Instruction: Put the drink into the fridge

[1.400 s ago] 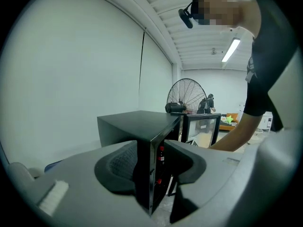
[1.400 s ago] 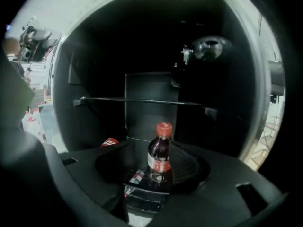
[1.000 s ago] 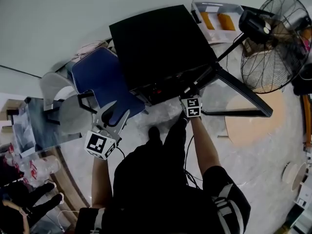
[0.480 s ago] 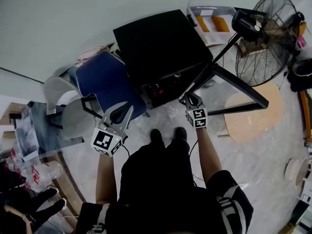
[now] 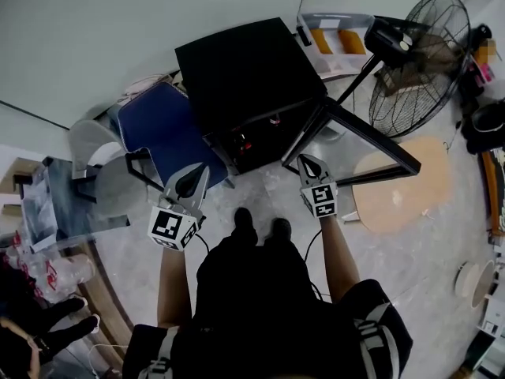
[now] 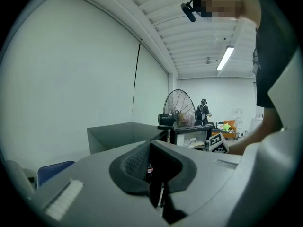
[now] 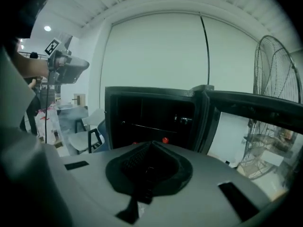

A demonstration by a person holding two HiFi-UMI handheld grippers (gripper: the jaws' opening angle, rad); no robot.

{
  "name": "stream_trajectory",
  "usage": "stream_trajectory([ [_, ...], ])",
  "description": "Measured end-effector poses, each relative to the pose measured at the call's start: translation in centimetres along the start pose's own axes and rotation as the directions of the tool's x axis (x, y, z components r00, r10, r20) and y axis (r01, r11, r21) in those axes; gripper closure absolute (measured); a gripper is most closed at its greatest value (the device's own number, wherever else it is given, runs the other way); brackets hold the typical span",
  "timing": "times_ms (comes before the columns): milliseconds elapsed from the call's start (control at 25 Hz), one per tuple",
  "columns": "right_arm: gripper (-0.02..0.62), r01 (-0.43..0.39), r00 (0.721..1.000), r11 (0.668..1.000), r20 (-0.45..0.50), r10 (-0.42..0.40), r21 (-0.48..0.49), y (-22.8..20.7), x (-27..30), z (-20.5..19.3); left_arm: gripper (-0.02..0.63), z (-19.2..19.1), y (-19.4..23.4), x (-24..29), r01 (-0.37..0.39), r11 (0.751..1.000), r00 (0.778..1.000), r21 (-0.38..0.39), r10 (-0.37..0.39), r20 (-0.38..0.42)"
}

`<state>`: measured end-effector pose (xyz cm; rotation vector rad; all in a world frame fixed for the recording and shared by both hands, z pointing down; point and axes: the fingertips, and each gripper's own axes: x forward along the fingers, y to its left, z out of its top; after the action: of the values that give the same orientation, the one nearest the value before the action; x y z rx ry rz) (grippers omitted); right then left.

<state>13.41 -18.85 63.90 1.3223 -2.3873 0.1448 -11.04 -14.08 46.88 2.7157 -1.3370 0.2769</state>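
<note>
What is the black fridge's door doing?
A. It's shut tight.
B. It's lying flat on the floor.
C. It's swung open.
C: the door stands swung out from the fridge, and the right gripper view looks straight into the dark inside.

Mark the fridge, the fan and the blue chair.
fridge (image 5: 245, 65): head view, on its black top.
fan (image 5: 422, 69): head view, on the wire grille.
blue chair (image 5: 170, 129): head view, on the blue upholstery.
</note>
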Motion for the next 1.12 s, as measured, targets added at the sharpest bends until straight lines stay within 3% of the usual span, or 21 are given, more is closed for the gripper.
stream_trajectory([
  [200, 0.594, -0.042, 0.999, 0.999, 0.002, 0.042, 0.003, 0.4, -3.5, 0.8, 0.606, 0.0, -2.6, -0.1, -0.022, 1.0, 1.0, 0.012, 0.022, -0.023],
  [520, 0.594, -0.119, 0.993, 0.983, 0.003, 0.121, -0.137, 0.5, -6.8, 1.5, 0.606, 0.5, -5.4, -0.2, -0.063, 0.998, 0.998, -0.005, 0.063, -0.013],
  [1120, 0.594, -0.242, 0.969, 0.966, 0.032, 0.246, -0.085, -1.1, -10.9, -0.1, 0.606, 0.3, -11.8, 0.7, -0.117, 0.993, 0.993, 0.007, 0.117, -0.027],
])
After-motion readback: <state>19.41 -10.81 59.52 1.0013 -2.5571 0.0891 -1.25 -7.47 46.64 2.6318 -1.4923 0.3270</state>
